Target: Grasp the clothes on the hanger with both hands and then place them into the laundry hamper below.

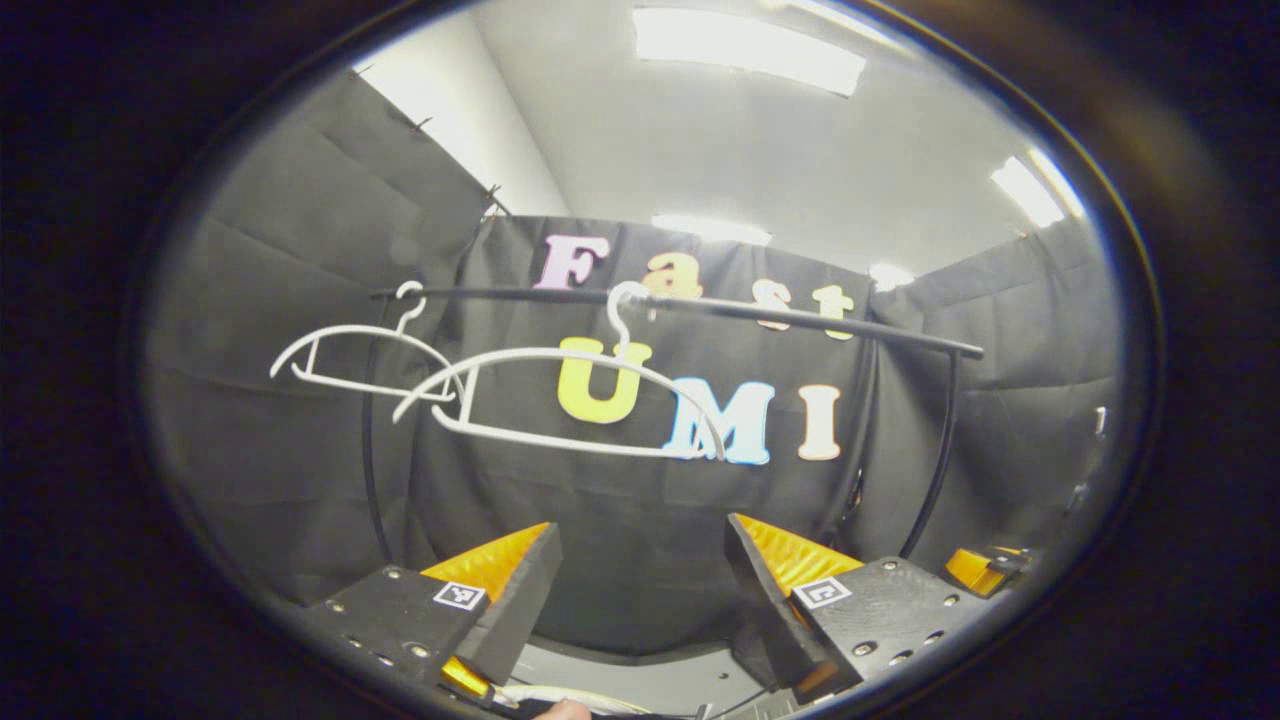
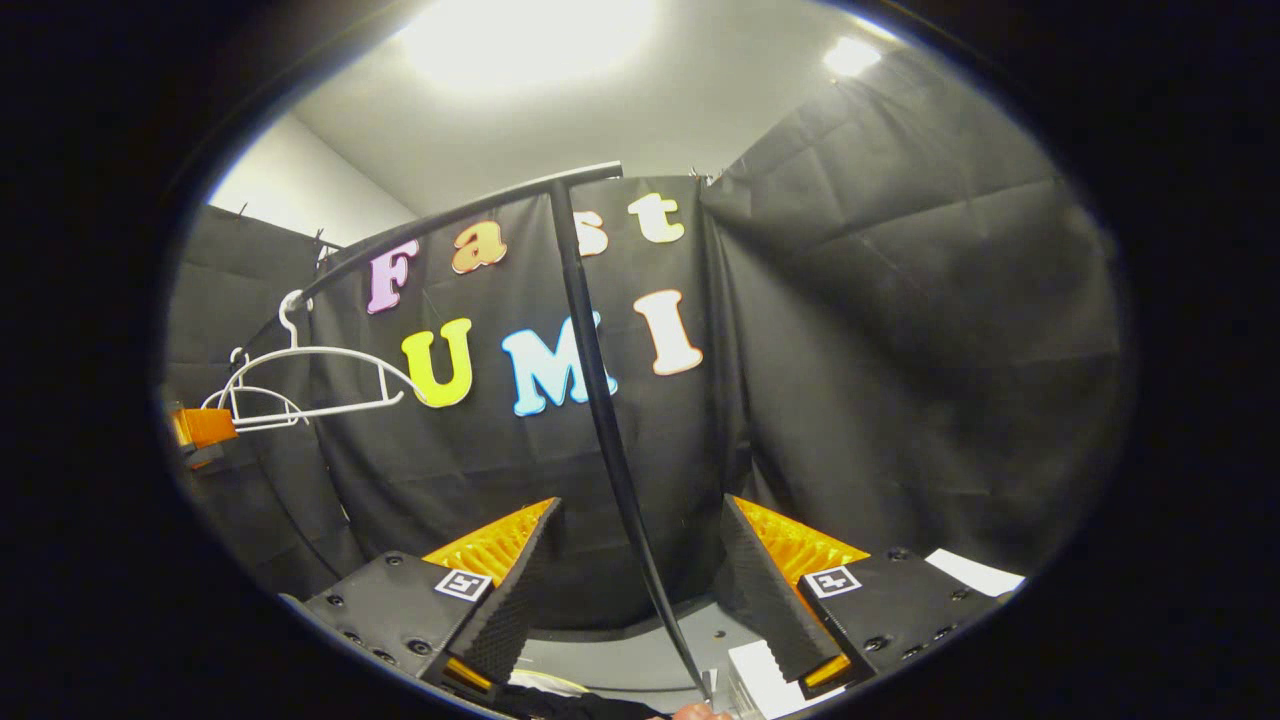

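Two white hangers hang bare on the black rail [image 1: 900, 335]: a nearer hanger [image 1: 540, 351] and a farther hanger [image 1: 360, 328] to its left. My left gripper [image 1: 642, 530] is open below them with nothing between its fingers. A corner of the right gripper [image 1: 975, 568] peeks in at the lower right of the left gripper view. In the right gripper view, my right gripper [image 2: 641, 505] is open and empty. The rack's upright post [image 2: 590, 380] runs down behind the gap between its fingers. The hangers [image 2: 320, 352] are far left there, with the left gripper [image 2: 205, 428] under them.
The rack's curved side posts [image 1: 940, 450] come down on either side in front of the black cloth walls. A grey surface [image 1: 640, 680] lies low between the left fingers. White sheets [image 2: 970, 572] lie near the right gripper's body.
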